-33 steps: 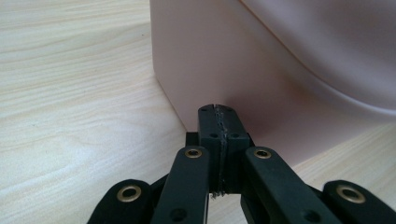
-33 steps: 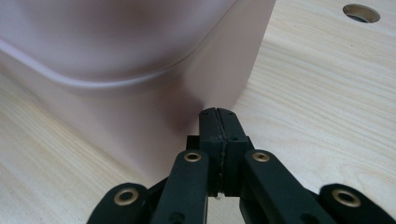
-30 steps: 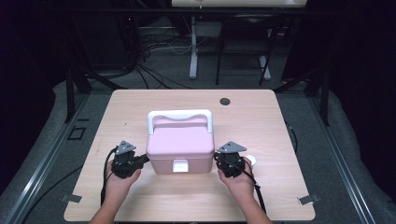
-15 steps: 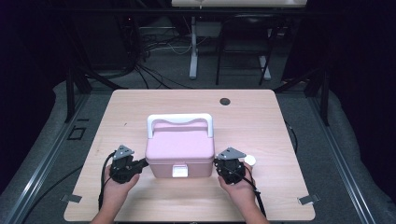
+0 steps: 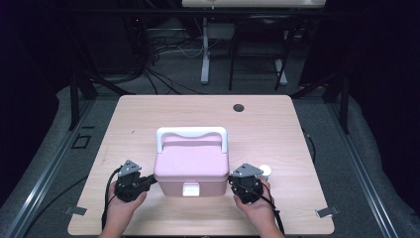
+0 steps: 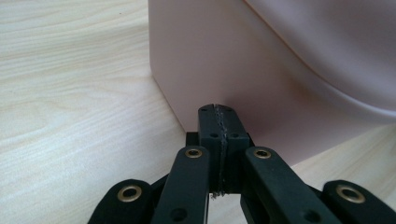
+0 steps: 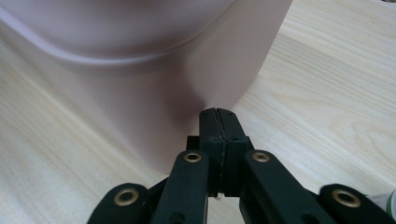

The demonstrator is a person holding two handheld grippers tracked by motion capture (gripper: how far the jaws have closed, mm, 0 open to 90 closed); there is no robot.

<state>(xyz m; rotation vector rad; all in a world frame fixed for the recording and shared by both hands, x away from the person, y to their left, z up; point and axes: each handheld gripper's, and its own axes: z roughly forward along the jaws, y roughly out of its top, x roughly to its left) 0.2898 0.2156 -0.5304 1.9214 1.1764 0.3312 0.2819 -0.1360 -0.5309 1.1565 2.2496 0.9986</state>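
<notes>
Since the earlier frames the pink box (image 5: 191, 166) has slid toward my side of the desk (image 5: 277, 129), and both of my hand-held grippers have drawn back with it, one pressed to each flank. It now sits close to the near edge, roughly centred left to right, its white handle (image 5: 192, 134) standing over the far side of the lid and its white latch (image 5: 190, 189) facing me.

My left hand-held gripper (image 6: 218, 112) has its jaws shut together with nothing between them, the closed tip touching the box's side wall low down, near a lower corner. My right hand-held gripper (image 7: 219, 115) is the same: jaws pressed flat against each other, empty, nosed into the opposite wall just under the lid's seam. So I am squeezing the box between two closed tips, not gripping it.

I judge the pull toward me nearly finished, since the latch is now within easy reach. The lid looks closed, and the latch appears untouched.

A small white round object (image 5: 265, 170) lies on the desk just beside my right hand-held gripper; I cannot tell what it is. A dark round hole (image 5: 238, 107) sits well apart near the far edge.
</notes>
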